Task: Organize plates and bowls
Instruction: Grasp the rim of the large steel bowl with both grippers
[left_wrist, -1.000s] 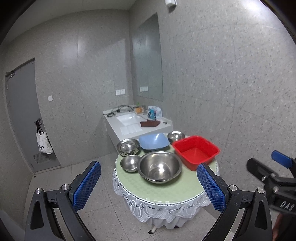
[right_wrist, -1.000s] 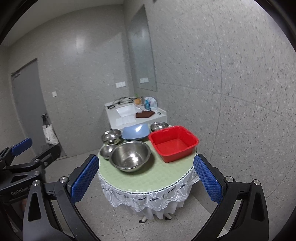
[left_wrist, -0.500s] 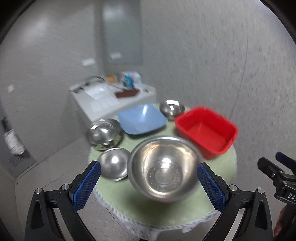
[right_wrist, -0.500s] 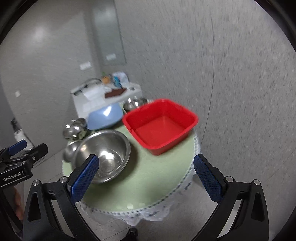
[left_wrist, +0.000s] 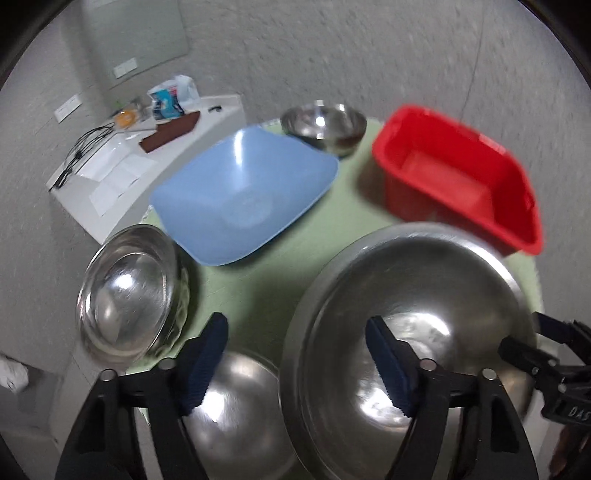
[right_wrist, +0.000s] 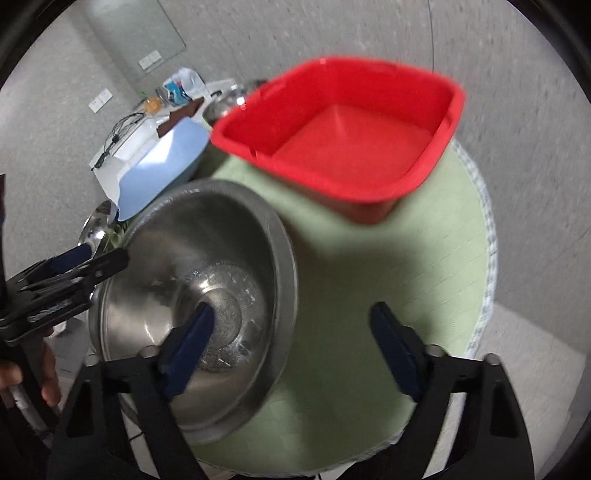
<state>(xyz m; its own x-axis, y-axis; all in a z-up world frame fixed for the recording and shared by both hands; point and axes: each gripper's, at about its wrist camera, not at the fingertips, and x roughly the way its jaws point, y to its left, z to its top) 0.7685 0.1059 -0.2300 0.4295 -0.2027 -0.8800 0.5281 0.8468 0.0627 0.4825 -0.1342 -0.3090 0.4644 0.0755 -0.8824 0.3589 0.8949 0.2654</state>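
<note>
Large steel bowl (left_wrist: 424, 295), shiny, round, empty

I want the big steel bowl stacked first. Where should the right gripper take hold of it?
On the large steel bowl's rim, its side nearest the right gripper, coming from above: one finger inside, one outside. The wide, smooth body offers nothing else those open fingers could span.

We see a large steel bowl (left_wrist: 406, 321) upright under our left jaws' right finger, a smaller steel bowl (left_wrist: 236, 410) between them, another steel bowl (left_wrist: 125, 291) left of them. Ahead sit a pale blue squarish bowl (left_wrist: 240, 192), a far steel bowl (left_wrist: 323, 125) and a red square basin (right_wrist: 343, 140).
</note>
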